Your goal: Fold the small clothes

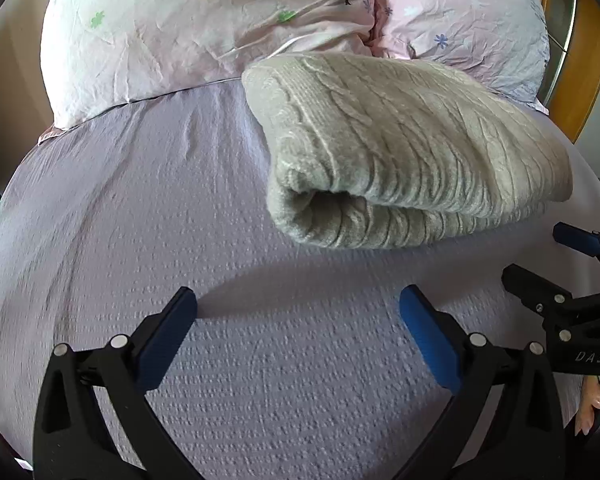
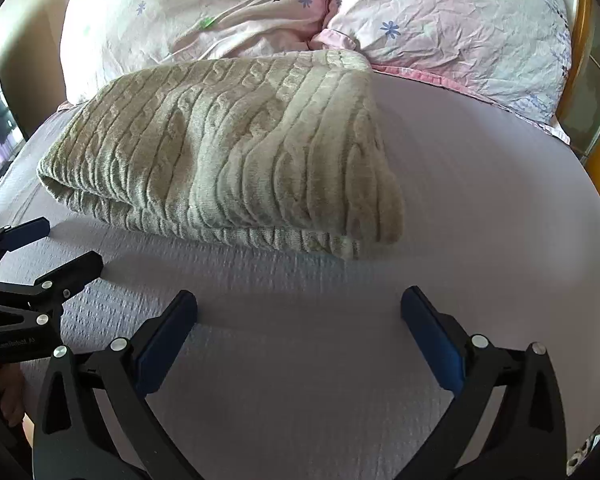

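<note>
A beige cable-knit garment lies folded into a thick rectangle on the lilac bedsheet, its rolled fold facing me. It also shows in the right wrist view. My left gripper is open and empty, a short way in front of the garment's near left corner. My right gripper is open and empty, in front of the garment's near right corner. The right gripper shows at the right edge of the left wrist view, and the left gripper at the left edge of the right wrist view; both are apart from the cloth.
Two pink floral pillows lie behind the garment at the head of the bed. A wooden bed frame runs along the right side. Bare sheet lies to the garment's right and in front.
</note>
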